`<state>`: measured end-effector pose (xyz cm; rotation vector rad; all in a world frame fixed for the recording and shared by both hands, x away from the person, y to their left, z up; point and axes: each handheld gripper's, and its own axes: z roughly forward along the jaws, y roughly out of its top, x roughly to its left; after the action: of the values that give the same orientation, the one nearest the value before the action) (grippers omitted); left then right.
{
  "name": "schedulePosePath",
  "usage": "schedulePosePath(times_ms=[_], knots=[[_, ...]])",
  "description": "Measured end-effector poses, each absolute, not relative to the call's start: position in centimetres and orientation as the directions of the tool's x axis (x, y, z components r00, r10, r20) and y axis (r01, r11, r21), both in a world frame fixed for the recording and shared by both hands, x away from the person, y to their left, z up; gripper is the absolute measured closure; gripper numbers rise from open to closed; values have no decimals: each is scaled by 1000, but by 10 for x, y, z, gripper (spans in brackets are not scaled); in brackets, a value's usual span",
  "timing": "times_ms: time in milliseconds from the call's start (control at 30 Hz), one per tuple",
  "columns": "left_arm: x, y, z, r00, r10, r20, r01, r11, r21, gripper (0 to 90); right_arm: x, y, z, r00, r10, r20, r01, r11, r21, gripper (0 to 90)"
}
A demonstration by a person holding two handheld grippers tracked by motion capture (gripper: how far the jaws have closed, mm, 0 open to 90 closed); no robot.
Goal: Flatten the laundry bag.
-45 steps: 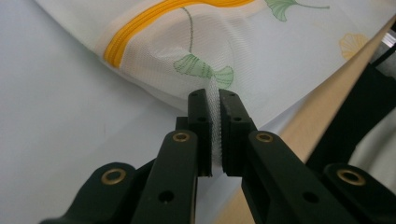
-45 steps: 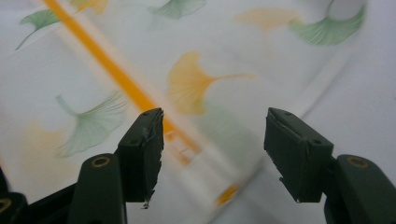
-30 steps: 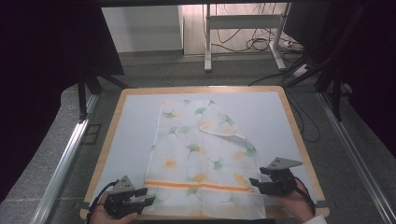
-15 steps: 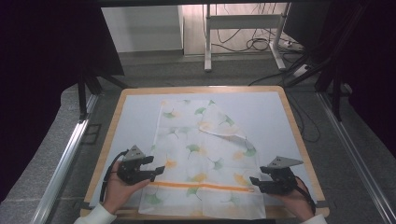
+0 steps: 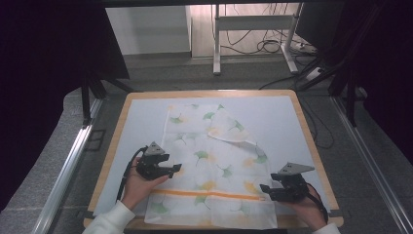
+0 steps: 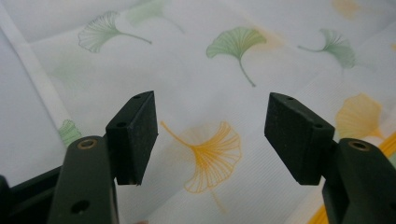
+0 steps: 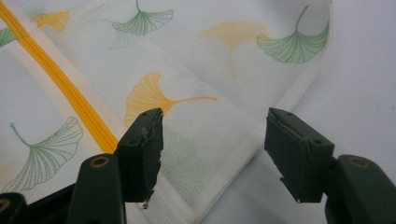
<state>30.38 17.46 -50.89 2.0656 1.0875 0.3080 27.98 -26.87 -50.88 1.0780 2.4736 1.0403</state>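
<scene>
A white cloth (image 5: 209,161) printed with green and yellow ginkgo leaves and an orange stripe lies spread on the pale table mat (image 5: 141,117). Its upper right corner is folded inward. My left gripper (image 5: 174,169) hovers open over the cloth's left edge, above a yellow leaf (image 6: 210,154). My right gripper (image 5: 264,188) is open at the cloth's right edge near the stripe (image 7: 70,88). The hem (image 7: 261,126) of the cloth runs between the right gripper's pads. Neither gripper holds anything.
A wooden rim (image 5: 311,141) frames the table. Metal rails (image 5: 68,165) run along both sides. Behind the table stand a white desk frame (image 5: 253,29) and loose cables (image 5: 272,46) on the floor.
My left gripper has moved up from the table's near left corner onto the cloth's left edge. The right gripper has stayed in place.
</scene>
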Motion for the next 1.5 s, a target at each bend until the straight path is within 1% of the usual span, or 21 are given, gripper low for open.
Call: schedulePosePath(times_ms=[233,433,600,767,800,833,933,1000,1033,1167,1200,1300,1367,1500], knots=[[304,173,-519,615,778,-131,606,-359,710,355,284,-265,-507,-694,718,57,542,469,697,372],[301,165,-529,650,753,-103,596,-421,683,361,294,-253,-495,-704,709,37,518,477,710,371],[304,162,-535,661,743,-101,599,-442,667,364,318,-237,-483,-709,705,26,502,479,720,377],[303,161,-537,669,739,-83,589,-459,666,365,349,-210,-478,-735,676,58,506,489,711,399],[303,161,-537,669,739,-83,589,-459,666,365,349,-210,-478,-735,676,58,506,489,711,399],[303,161,-538,671,738,-77,583,-460,670,366,360,-195,-477,-743,669,28,494,520,697,399],[301,160,-539,671,739,-61,575,-467,672,365,373,-178,-478,-743,667,-49,459,562,688,397],[300,159,-539,672,738,-56,574,-472,669,363,377,-174,-477,-741,668,-63,453,568,687,397],[300,159,-539,672,739,-56,574,-472,669,359,385,-164,-475,-747,656,-106,427,595,681,395],[301,160,-539,673,737,-62,575,-468,671,360,400,-150,-478,-752,632,-188,399,663,634,365],[301,160,-539,672,738,-63,576,-467,671,360,405,-148,-481,-750,621,-227,389,693,607,360],[301,160,-539,672,738,-60,575,-469,670,359,416,-151,-488,-743,606,-285,376,730,570,353],[301,160,-539,672,738,-64,576,-466,671,359,420,-154,-492,-744,605,-284,384,735,559,354],[301,160,-539,671,739,-67,578,-464,671,358,429,-156,-505,-732,589,-342,377,768,517,368]])
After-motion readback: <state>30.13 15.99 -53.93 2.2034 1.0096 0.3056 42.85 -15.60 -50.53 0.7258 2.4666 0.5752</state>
